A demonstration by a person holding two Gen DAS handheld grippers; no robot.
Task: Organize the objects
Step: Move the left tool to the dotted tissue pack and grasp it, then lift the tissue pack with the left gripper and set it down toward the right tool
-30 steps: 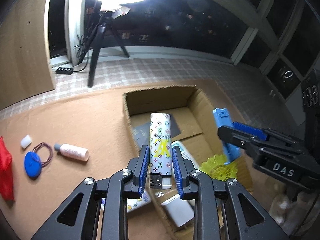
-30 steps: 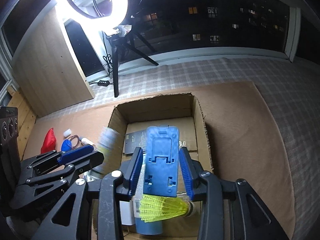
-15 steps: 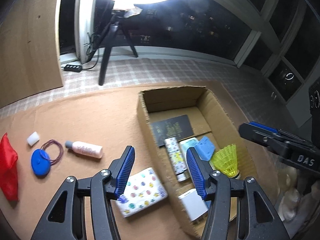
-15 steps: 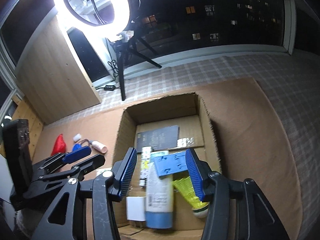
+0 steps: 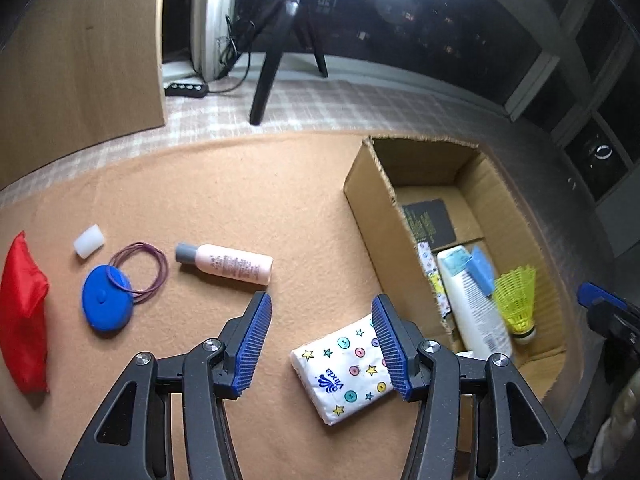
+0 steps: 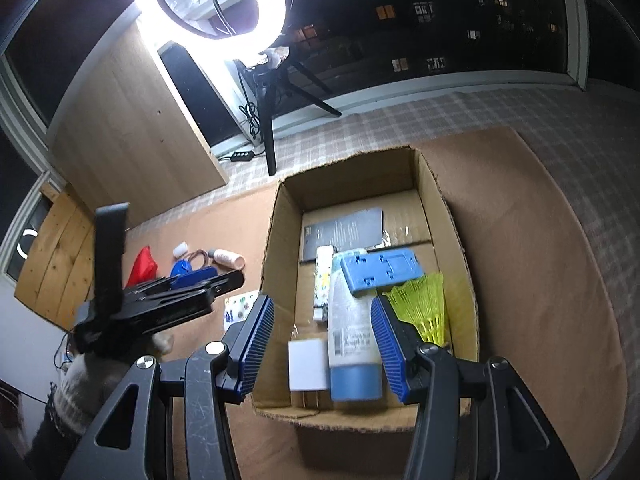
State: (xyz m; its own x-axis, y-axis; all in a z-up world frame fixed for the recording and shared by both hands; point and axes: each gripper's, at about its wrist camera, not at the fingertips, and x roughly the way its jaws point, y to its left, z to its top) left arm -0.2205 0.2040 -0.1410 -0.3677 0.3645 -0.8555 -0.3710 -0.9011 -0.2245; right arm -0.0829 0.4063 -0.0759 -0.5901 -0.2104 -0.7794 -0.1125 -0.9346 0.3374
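Note:
My left gripper (image 5: 322,344) stands open over the tan mat, nothing pressed between its pads. A star-printed tissue pack (image 5: 348,368) lies flat beneath it, towards the right finger. A pink bottle (image 5: 226,264) lies just beyond the left finger. My right gripper (image 6: 322,344) hangs open and empty above the near end of the cardboard box (image 6: 272,240). Inside lie a blue stand (image 6: 380,270), a white tube with a blue cap (image 6: 352,332), a yellow shuttlecock (image 6: 424,300), a white charger (image 6: 308,364), a patterned tube (image 6: 323,276) and a black card (image 6: 344,232).
On the mat's left lie a blue disc (image 5: 105,304), purple hair ties (image 5: 140,270), a white cap (image 5: 89,241) and a red pouch (image 5: 22,312). A ring light tripod (image 5: 266,80) and a wooden board (image 5: 80,52) stand behind. A gloved hand (image 6: 80,380) carries the left gripper.
The left gripper let go of the patterned tube into the box, opened, and moved left and down over the tissue pack. The right gripper released the blue stand into the box and drew back.

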